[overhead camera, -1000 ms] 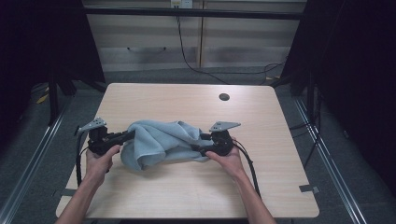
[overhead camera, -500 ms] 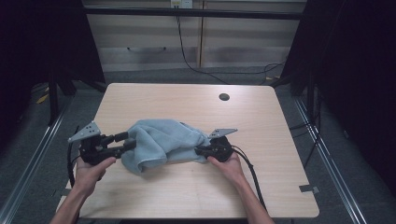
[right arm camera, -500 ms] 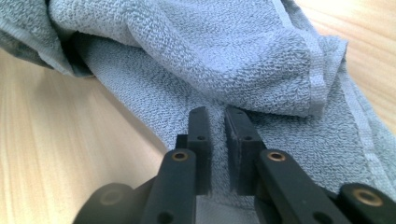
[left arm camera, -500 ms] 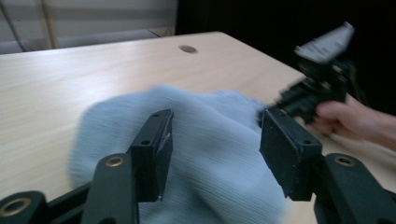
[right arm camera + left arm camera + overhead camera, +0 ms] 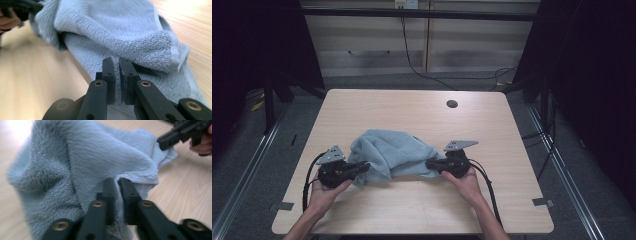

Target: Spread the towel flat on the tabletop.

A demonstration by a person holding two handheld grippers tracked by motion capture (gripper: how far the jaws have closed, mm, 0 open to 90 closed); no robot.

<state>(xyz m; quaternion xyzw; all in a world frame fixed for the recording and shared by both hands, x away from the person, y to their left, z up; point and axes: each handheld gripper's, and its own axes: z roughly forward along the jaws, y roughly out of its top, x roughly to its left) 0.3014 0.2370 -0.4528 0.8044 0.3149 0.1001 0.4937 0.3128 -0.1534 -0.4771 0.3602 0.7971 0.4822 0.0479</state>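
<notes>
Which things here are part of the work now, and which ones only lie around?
In the work:
- blue-grey towel
- left gripper, shut on the towel's left end
- right gripper, shut on its right end

Only lying around:
- dark round spot on the table
- cabinet behind

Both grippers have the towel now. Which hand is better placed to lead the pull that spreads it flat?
Probably the right gripper: its fingers pinch a thin end of the towel. The left gripper grips beside the piled bulk.

The towel [image 5: 392,155] lies on the table [image 5: 412,210], between both claws.
</notes>
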